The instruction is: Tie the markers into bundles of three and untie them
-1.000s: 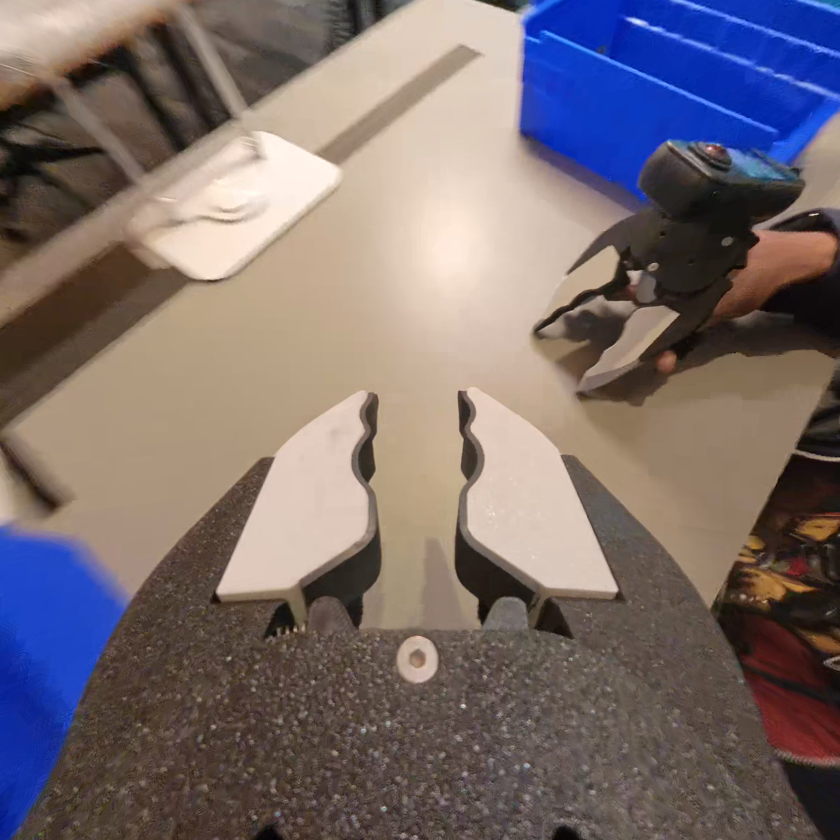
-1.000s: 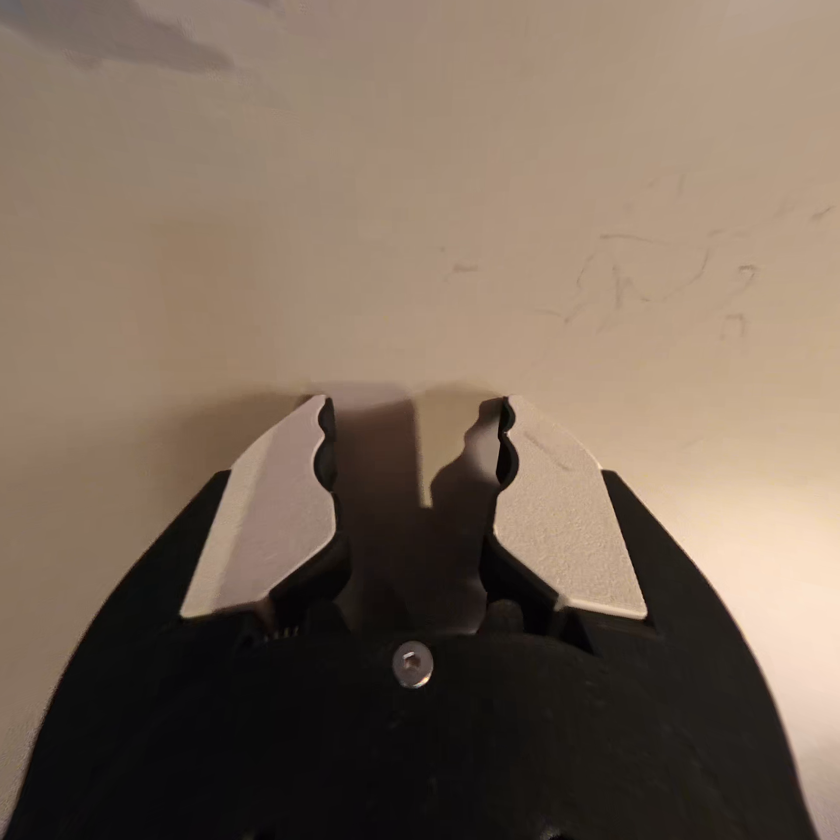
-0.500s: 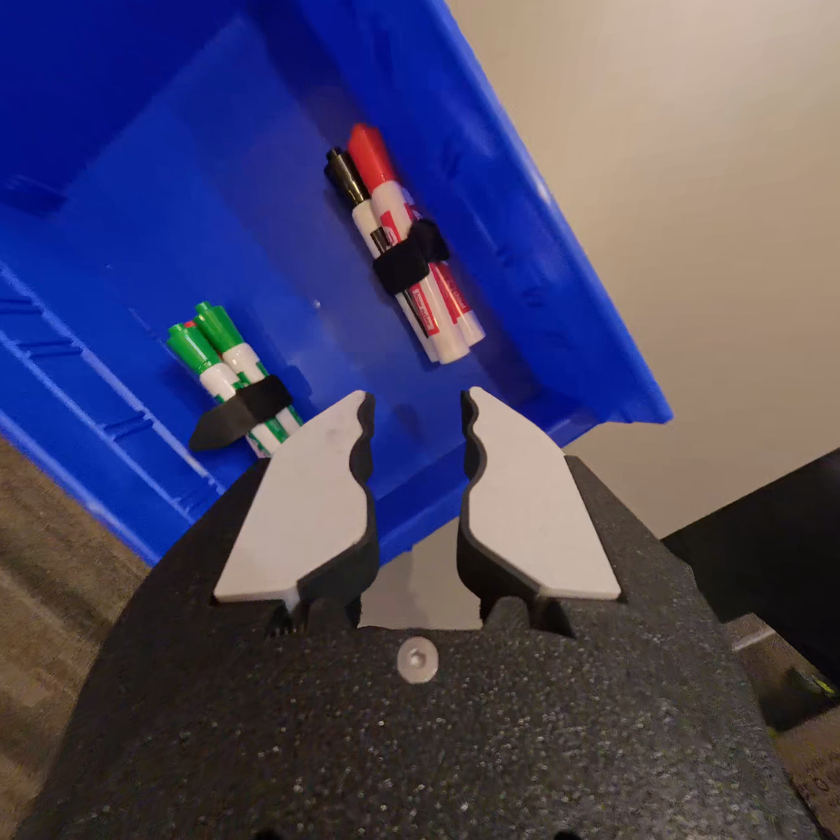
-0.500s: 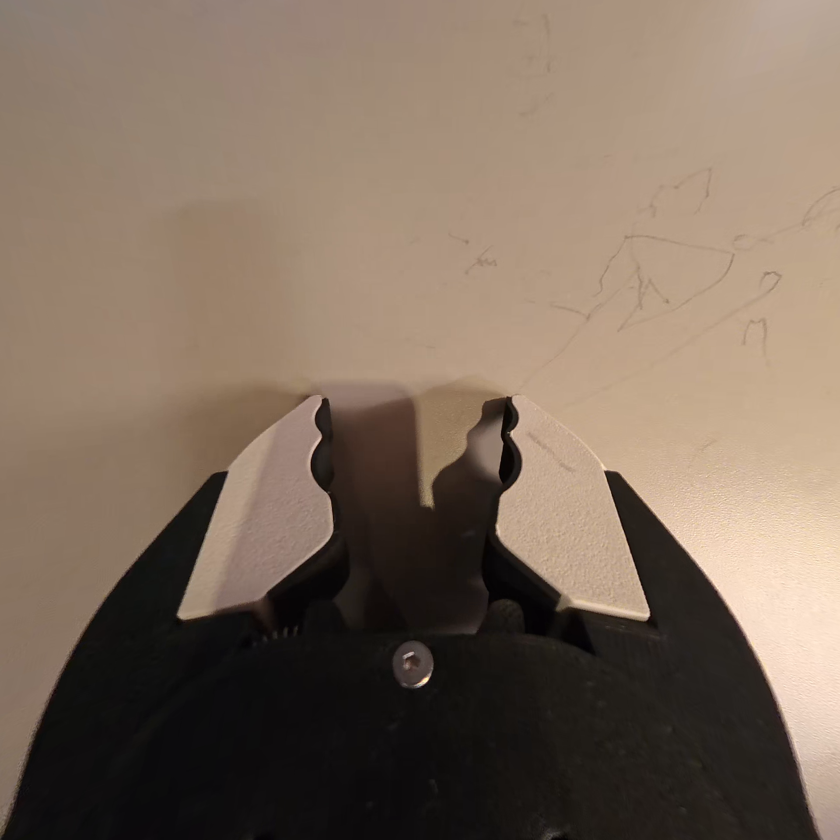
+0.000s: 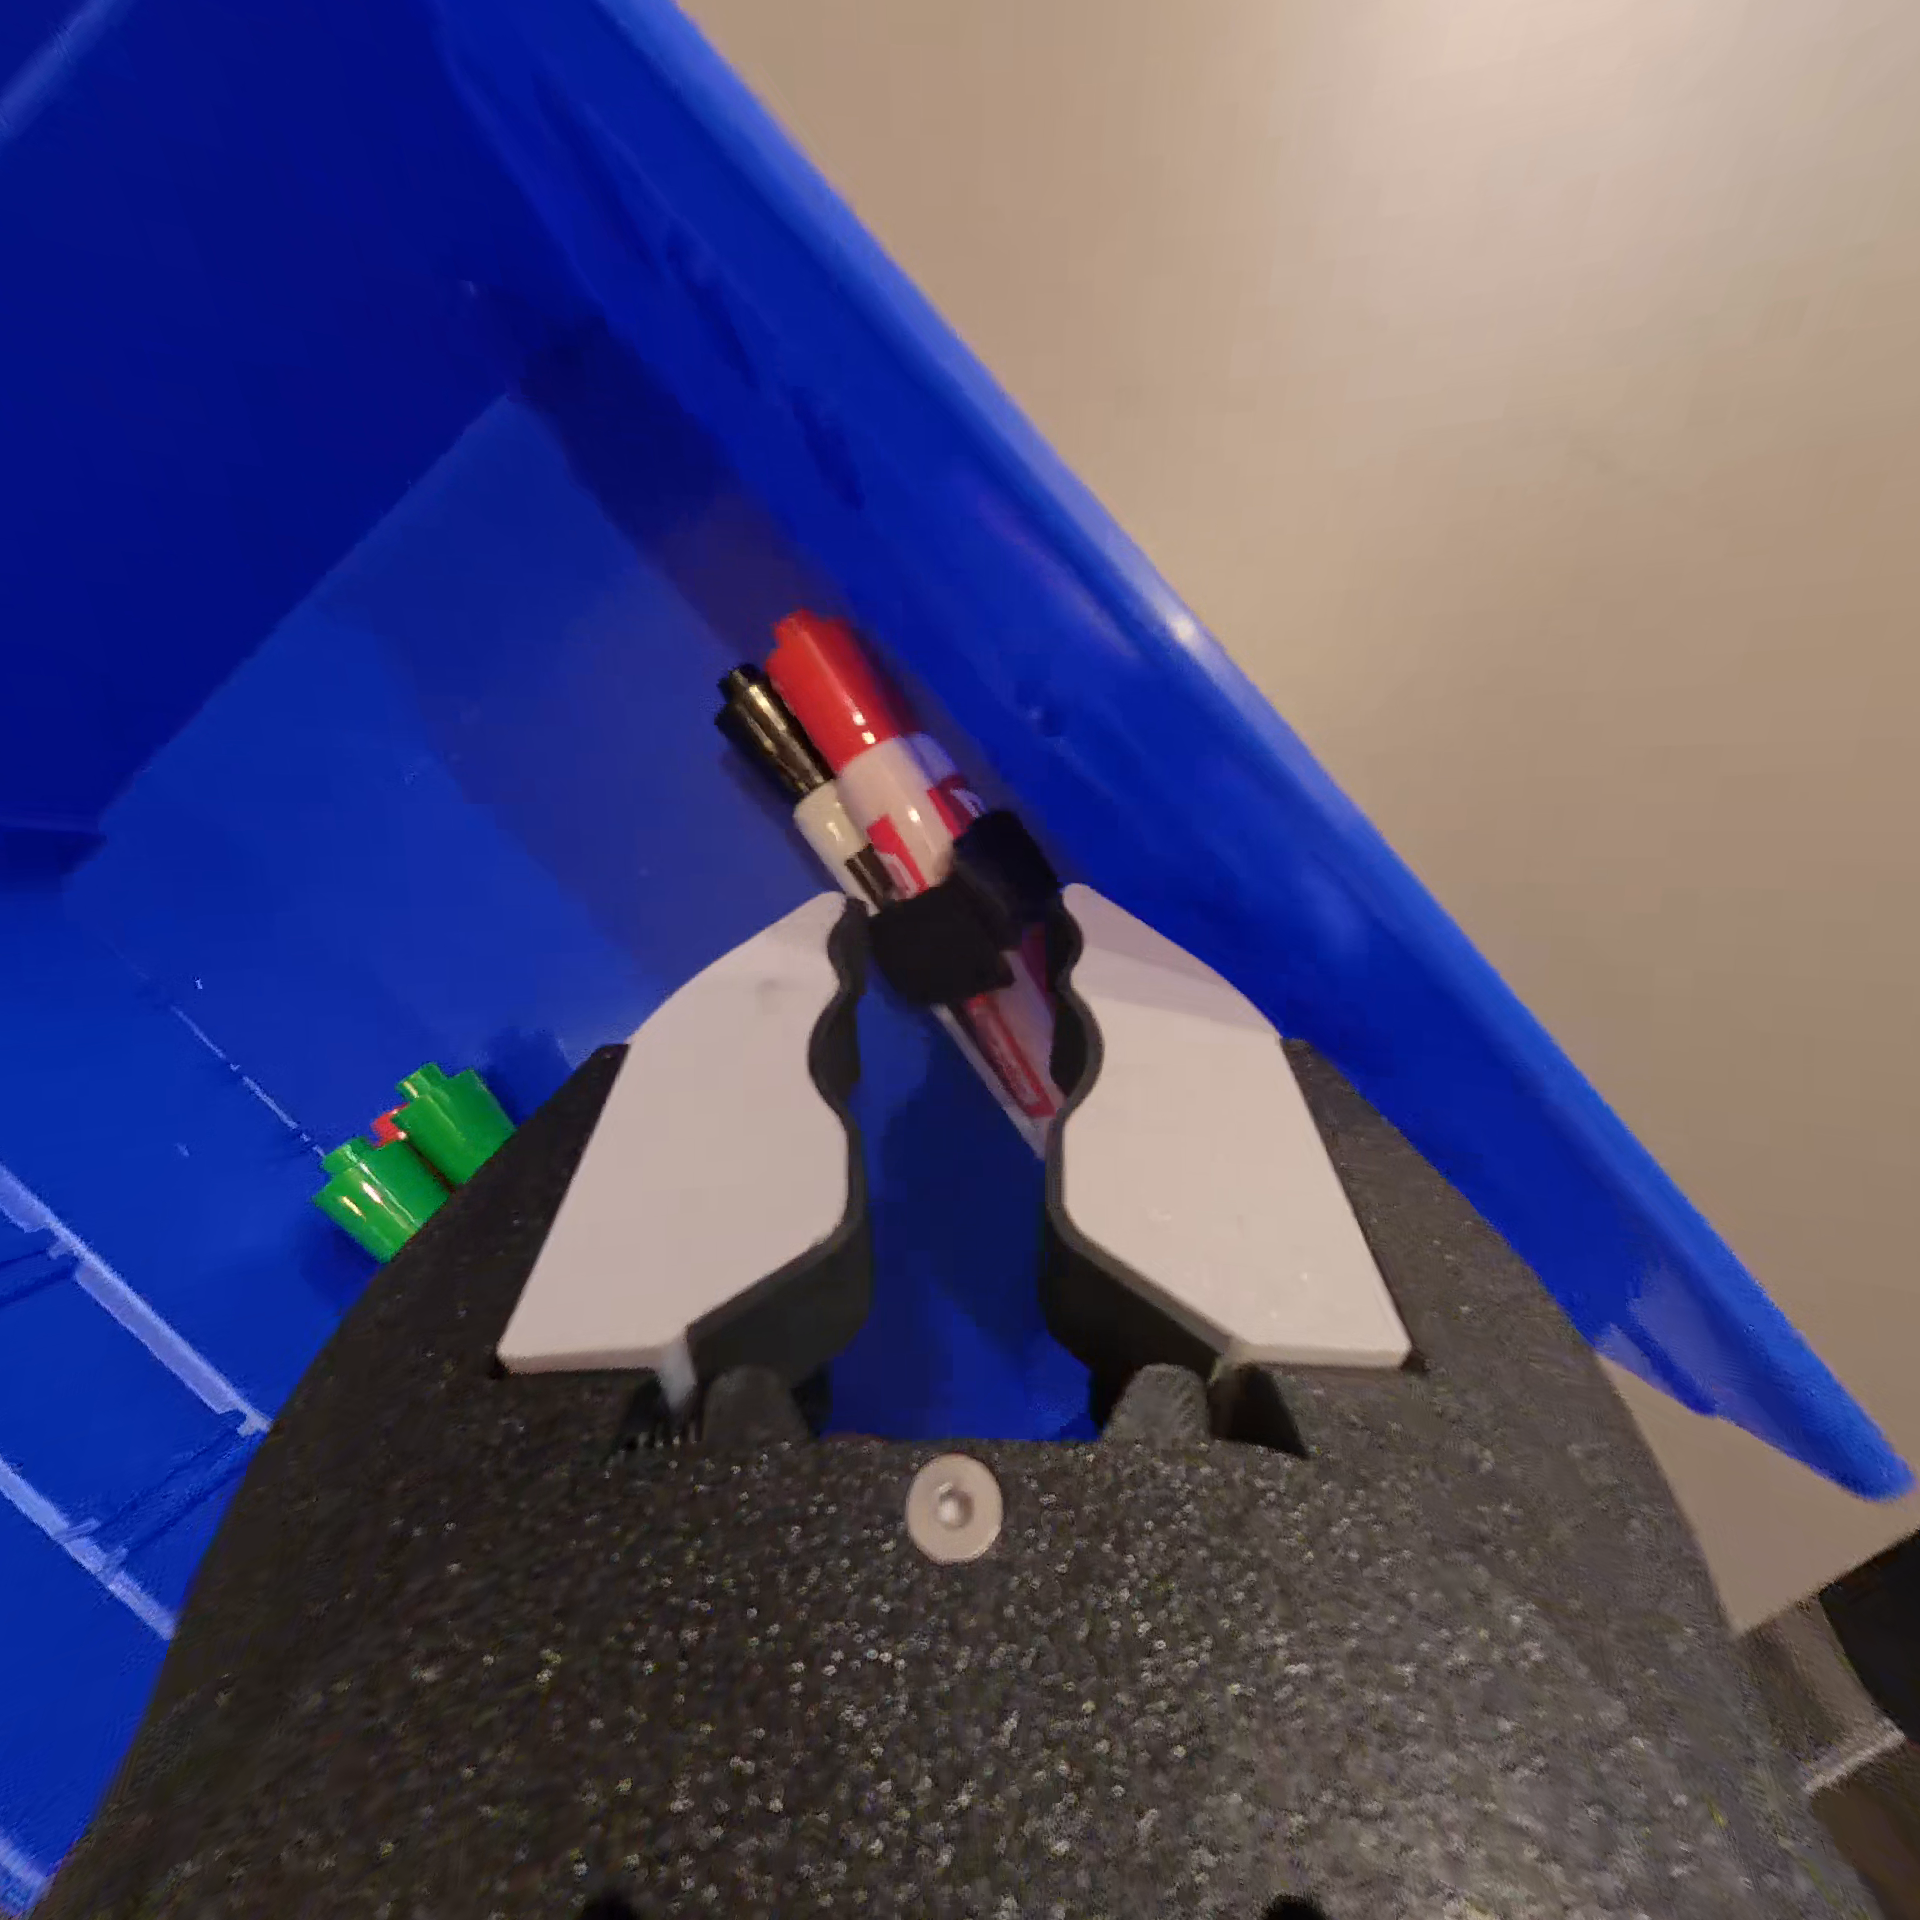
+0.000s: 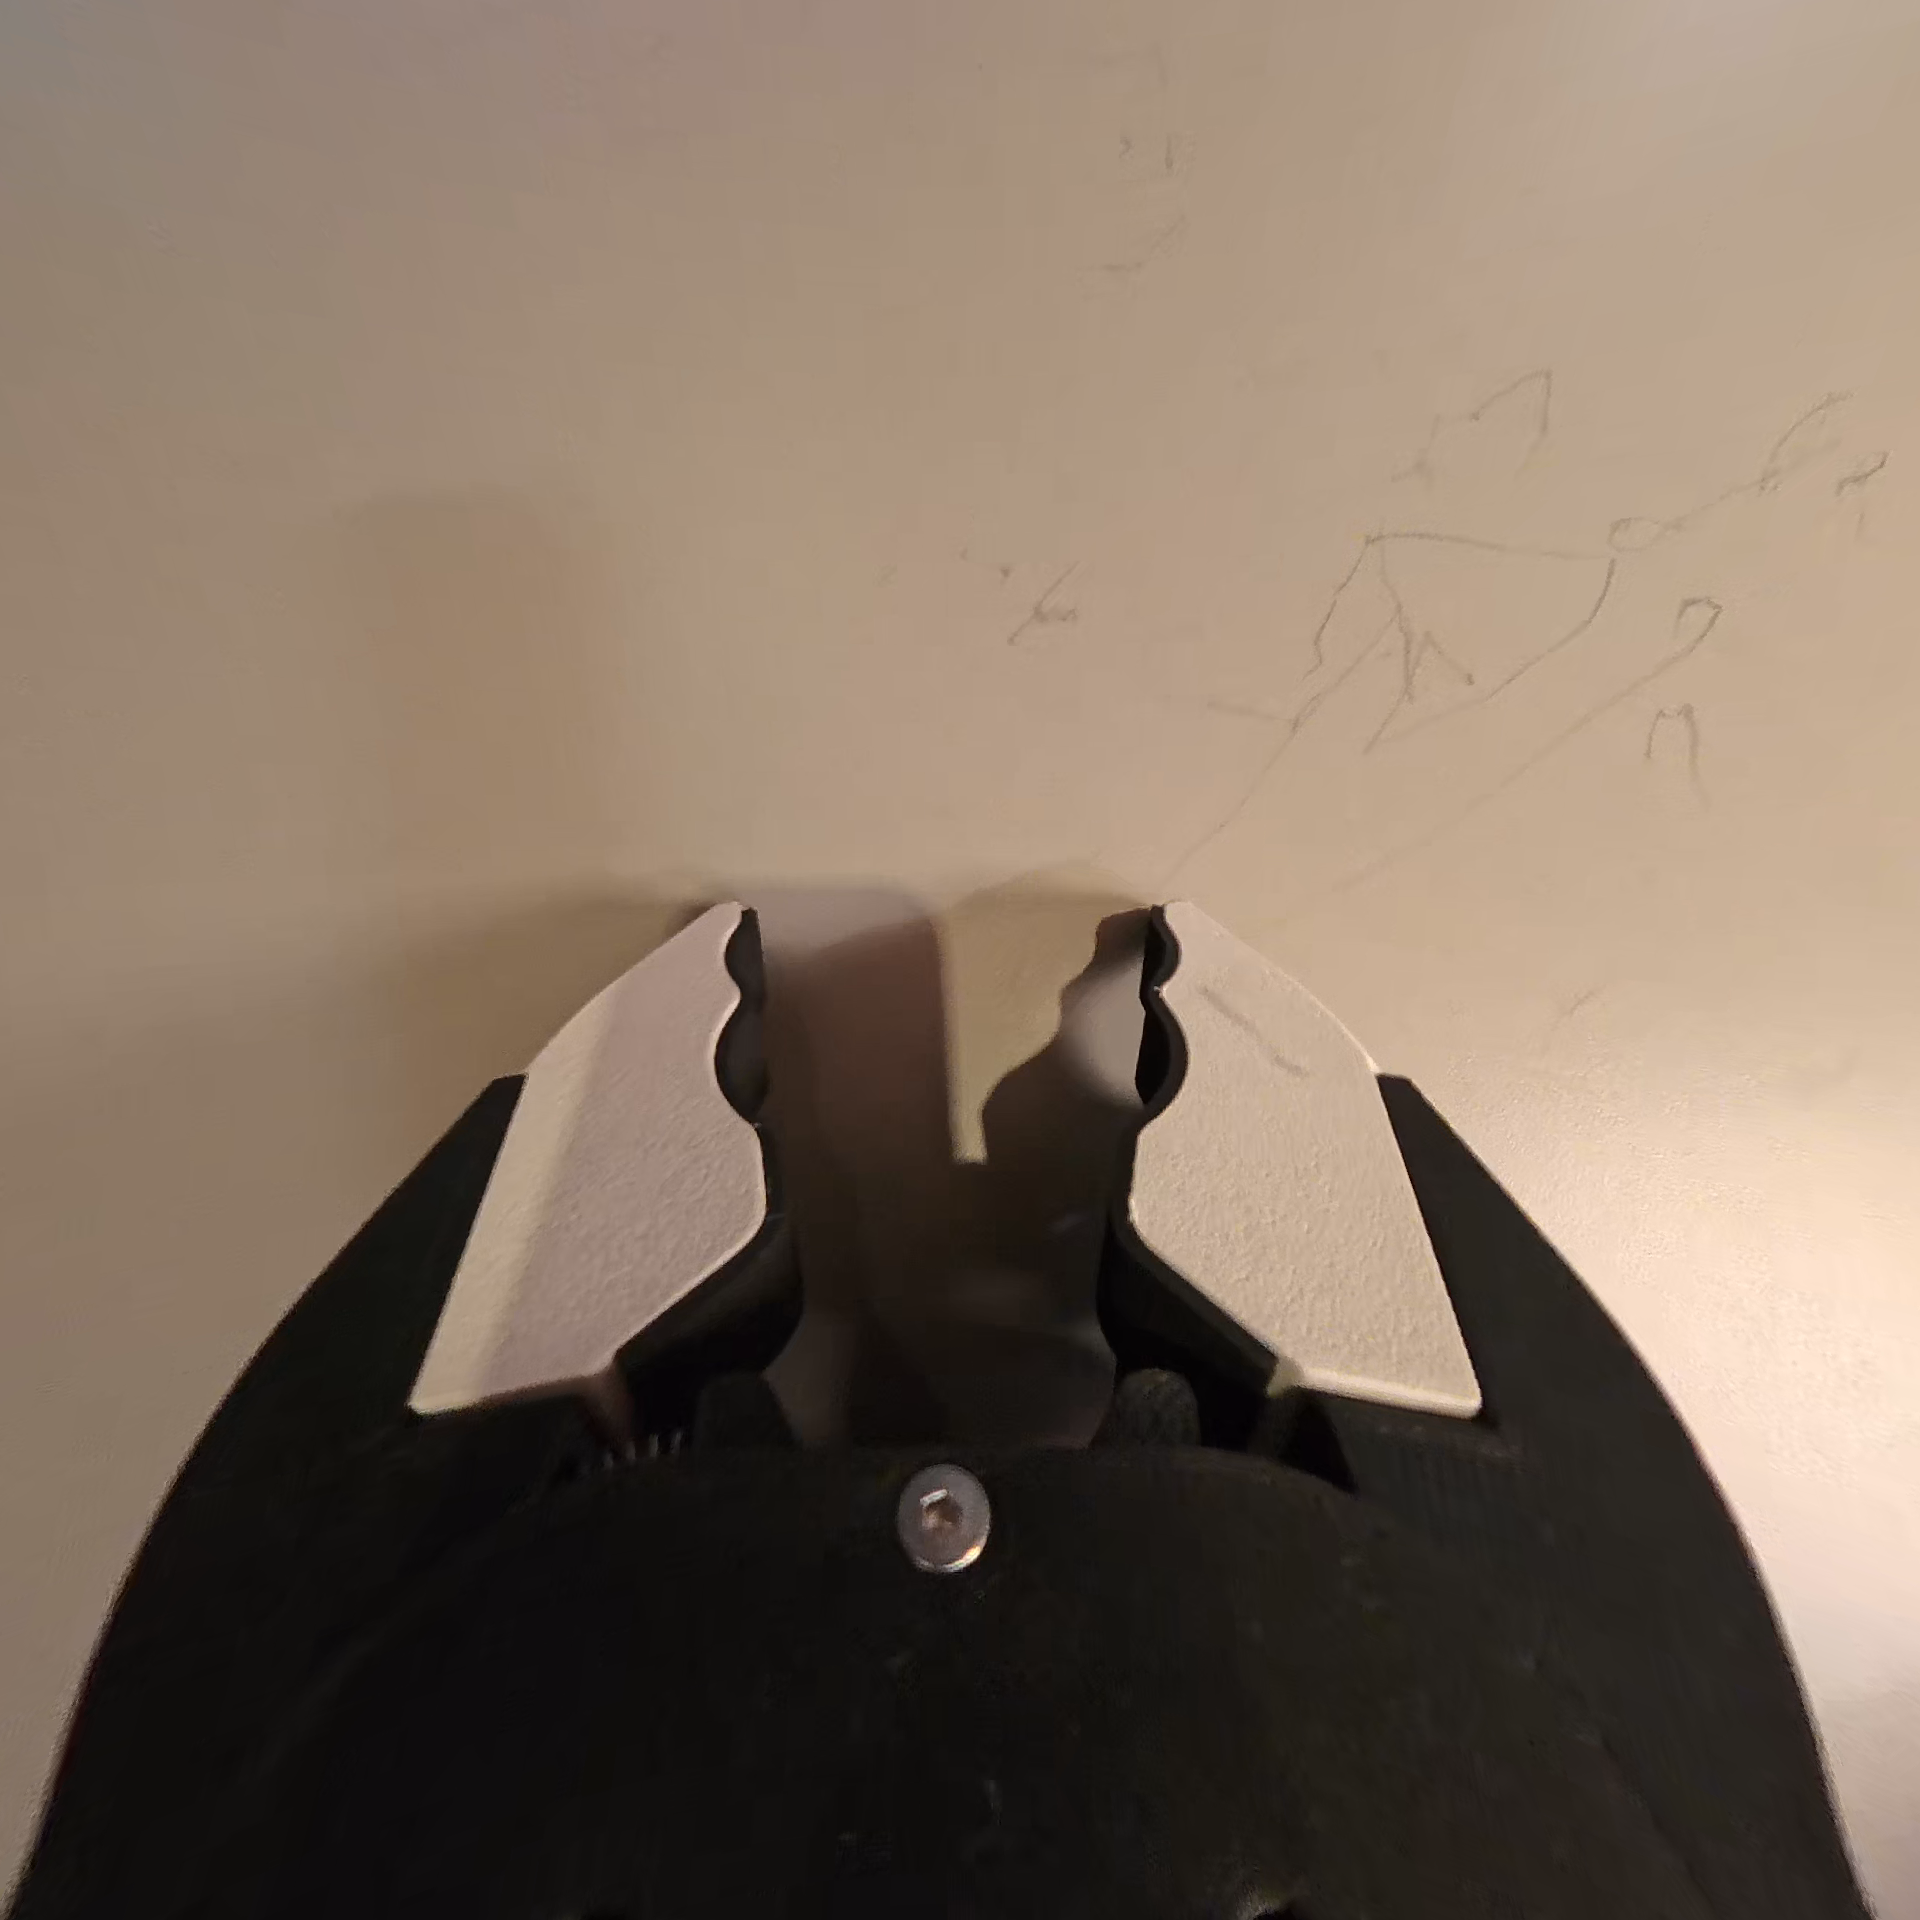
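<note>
In the left wrist view, a bundle of red and black markers bound by a black strap lies in a blue bin, against its right wall. My left gripper is open, with its fingertips on either side of the strap. A second bundle of green-capped markers lies lower left in the bin, partly hidden behind the gripper body. In the right wrist view, my right gripper is open and empty, close above the beige table.
The beige table runs to the right of the bin. Faint pen scribbles mark the table to the right of the right gripper. A dark edge shows at the lower right of the left wrist view. About 45 centimetres separates my left fingertips from my right.
My left gripper swung from the open table to the blue bin and moved down around the red and black bundle. My right gripper shifted slightly over the table and stayed open.
</note>
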Demonstrator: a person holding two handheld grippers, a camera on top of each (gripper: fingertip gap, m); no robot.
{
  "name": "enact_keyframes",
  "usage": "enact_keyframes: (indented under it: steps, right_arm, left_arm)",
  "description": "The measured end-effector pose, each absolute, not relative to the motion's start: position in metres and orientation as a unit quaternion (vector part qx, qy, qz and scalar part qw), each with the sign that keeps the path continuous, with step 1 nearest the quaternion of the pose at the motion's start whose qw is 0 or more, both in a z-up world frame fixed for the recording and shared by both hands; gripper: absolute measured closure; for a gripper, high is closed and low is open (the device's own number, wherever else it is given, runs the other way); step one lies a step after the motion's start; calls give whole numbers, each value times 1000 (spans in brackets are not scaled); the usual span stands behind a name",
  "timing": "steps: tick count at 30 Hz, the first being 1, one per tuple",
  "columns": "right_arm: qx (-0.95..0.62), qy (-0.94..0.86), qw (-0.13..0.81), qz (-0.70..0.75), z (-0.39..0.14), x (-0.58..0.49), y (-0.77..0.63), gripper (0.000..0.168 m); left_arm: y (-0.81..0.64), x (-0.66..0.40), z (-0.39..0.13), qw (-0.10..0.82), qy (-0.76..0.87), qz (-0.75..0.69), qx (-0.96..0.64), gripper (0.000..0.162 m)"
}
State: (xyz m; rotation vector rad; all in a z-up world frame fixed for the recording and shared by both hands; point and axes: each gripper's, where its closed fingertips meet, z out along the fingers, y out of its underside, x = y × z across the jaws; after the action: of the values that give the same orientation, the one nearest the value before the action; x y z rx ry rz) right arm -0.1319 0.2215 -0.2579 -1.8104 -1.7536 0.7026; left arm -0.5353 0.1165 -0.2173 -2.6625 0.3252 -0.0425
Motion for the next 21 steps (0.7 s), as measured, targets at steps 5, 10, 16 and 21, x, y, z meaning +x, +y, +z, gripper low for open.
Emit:
enact_keyframes:
  steps: [5, 10, 16, 21]
  right_arm:
    - [-668, -648, 260, 258, -258, -131, 222, 98]
    - [-630, -678, 295, 235, -250, -134, 230, 97]
    - [-618, -663, 336, 258, -221, -154, 248, 99]
    - [-608, -599, 407, 326, -184, -160, 265, 99]
  left_arm:
    - [114, -545, -213, 218, 98, -17, -971, 156]
    - [132, -536, -143, 300, 110, 13, -947, 157]
    - [204, -428, -53, 400, 249, 32, -881, 158]
    - [272, -293, -63, 394, 411, -35, -822, 157]
